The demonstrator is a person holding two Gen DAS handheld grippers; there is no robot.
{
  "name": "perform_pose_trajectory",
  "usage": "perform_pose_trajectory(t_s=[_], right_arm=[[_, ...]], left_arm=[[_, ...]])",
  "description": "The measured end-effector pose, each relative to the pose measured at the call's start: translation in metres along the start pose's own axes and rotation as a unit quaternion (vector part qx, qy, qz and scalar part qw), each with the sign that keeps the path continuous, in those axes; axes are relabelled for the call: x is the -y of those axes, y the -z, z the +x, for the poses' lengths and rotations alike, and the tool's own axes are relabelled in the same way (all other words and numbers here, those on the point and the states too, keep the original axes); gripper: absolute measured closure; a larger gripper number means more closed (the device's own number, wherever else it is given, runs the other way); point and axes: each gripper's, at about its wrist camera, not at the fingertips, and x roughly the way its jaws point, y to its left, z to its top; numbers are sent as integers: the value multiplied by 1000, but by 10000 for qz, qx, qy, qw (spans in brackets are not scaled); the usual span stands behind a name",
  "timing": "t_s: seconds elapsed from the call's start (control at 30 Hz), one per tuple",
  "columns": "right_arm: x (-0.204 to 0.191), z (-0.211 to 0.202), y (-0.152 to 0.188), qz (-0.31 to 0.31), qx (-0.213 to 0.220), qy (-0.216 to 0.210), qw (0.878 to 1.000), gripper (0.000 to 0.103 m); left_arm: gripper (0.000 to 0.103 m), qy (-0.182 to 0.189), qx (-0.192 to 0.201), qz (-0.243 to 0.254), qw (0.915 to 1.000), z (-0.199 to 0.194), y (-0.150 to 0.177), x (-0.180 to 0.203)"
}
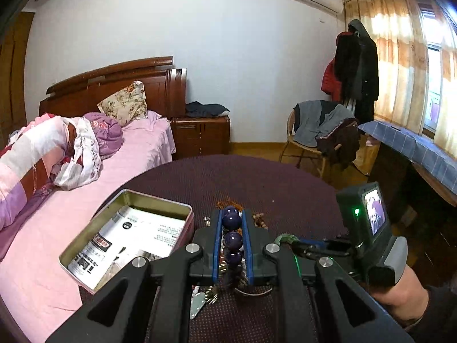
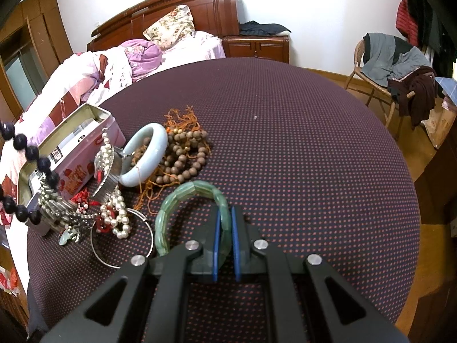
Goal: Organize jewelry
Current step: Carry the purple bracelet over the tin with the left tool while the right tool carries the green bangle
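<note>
My left gripper is shut on a string of dark purple beads, lifted above the round table; the same dark beads hang at the left edge of the right wrist view over the open pink tin. In the left wrist view the tin lies left of the fingers with printed paper inside. My right gripper is shut on a green stone bracelet resting on the cloth. Beside it lie a pale jade bangle, brown wooden beads, pearls and a thin silver hoop.
The round table has a dark dotted cloth. A bed with pink bedding stands close on the left, a nightstand behind it. A chair draped with clothes and a blue-covered counter are on the right.
</note>
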Motion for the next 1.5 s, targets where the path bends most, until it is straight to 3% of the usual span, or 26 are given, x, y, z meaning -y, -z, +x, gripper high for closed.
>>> perform_pose_trajectory(t_s=[0.67,1.5], right_arm=[[-18,-22,-8,-297,401,-14,9988,92],[-132,-11,-86,-1287,815,-827,9849,92]], left_arm=[[90,-140,551,41,9984,-26,-34,-22],[90,-941,32,-698,9931,9,-8,-113]])
